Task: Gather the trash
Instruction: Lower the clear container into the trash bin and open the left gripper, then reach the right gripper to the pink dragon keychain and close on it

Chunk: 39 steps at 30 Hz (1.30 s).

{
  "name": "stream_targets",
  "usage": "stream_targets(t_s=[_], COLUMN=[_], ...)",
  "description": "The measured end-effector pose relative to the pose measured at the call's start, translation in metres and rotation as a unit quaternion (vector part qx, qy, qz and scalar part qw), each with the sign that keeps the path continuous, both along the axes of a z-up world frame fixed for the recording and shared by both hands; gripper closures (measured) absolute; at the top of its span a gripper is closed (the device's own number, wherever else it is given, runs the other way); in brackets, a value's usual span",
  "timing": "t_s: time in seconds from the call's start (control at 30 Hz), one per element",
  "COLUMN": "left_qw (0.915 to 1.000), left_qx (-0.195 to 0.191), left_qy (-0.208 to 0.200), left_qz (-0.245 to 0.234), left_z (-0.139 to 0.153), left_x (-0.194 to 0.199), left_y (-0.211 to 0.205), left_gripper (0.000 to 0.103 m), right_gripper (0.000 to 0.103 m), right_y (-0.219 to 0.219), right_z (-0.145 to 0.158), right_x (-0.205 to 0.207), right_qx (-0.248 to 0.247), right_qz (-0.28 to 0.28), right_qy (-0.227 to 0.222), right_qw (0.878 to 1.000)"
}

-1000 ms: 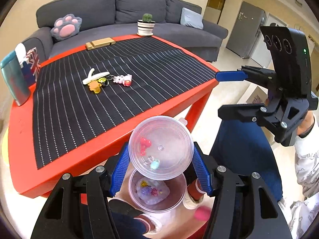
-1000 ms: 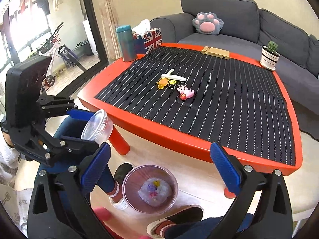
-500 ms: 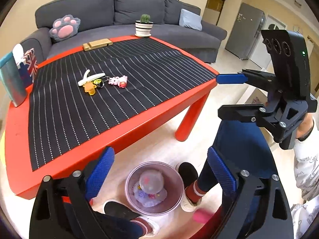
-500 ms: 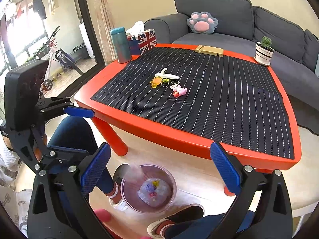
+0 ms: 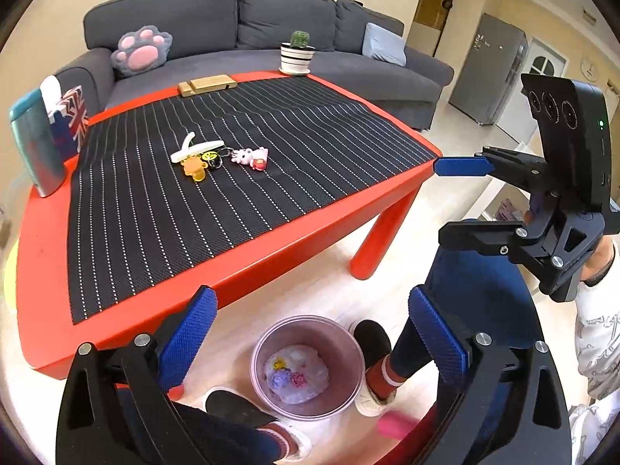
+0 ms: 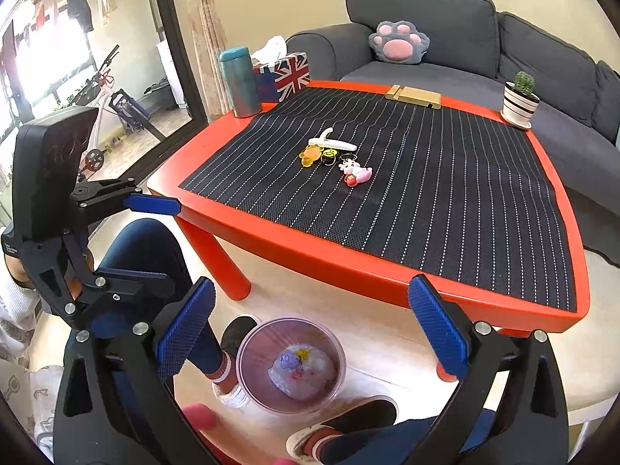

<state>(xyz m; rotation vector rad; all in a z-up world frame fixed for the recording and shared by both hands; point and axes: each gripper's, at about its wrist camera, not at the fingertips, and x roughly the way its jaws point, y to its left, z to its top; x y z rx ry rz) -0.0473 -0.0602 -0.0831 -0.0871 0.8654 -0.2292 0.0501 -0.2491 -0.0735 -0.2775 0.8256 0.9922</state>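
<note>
Gaping ribbed blue jaws, round translucent bin (image 5: 308,366), crumpled plastic inside

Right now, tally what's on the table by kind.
Keychain charms: 1 cluster
White clip: 1
Wooden stand: 1
Potted cactus: 1
Tissue box: 1
Teal bottle: 1
Striped mat: 1
Total: 7
</note>
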Motion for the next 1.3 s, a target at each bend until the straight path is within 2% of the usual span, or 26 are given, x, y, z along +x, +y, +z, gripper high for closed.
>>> stream_targets(t_s=[0.37,0.7,0.97,1.17,1.3], left_qw=[0.9998,0.9986,0.9974,0.9970,0.9967], left_qx=[-0.001,0.004,0.000,-0.009,-0.013], left_qy=[-0.010,-0.021,-0.026,-0.027,-0.029], left_qz=[0.020,0.048,0.068,0.072,0.074], left_z=[0.008,0.016,0.020,0.016,0.017], left_x=[0.007,0.021,0.027,0.029,0.027], left_y=[0.018,0.048,0.068,0.073,0.077], left_gripper=[0.008,0.008,0.008,0.008,0.008], right_gripper=[0.005,0.005,0.005,0.005,0.005], right_y=[0.014,0.045,0.077,0.101,0.120], right_z=[0.006,0.013,0.011,0.007,-0.002], right_x=[0.009,0.042,0.068,0.091,0.104], right_qx=[-0.007,-0.040,-0.065,-0.076,-0.105], right_qz=[0.009,0.027,0.061,0.090,0.117], right_qy=[-0.017,-0.045,-0.071,-0.069,-0.077], right_qw=[1.000,0.998,0.993,0.991,0.985])
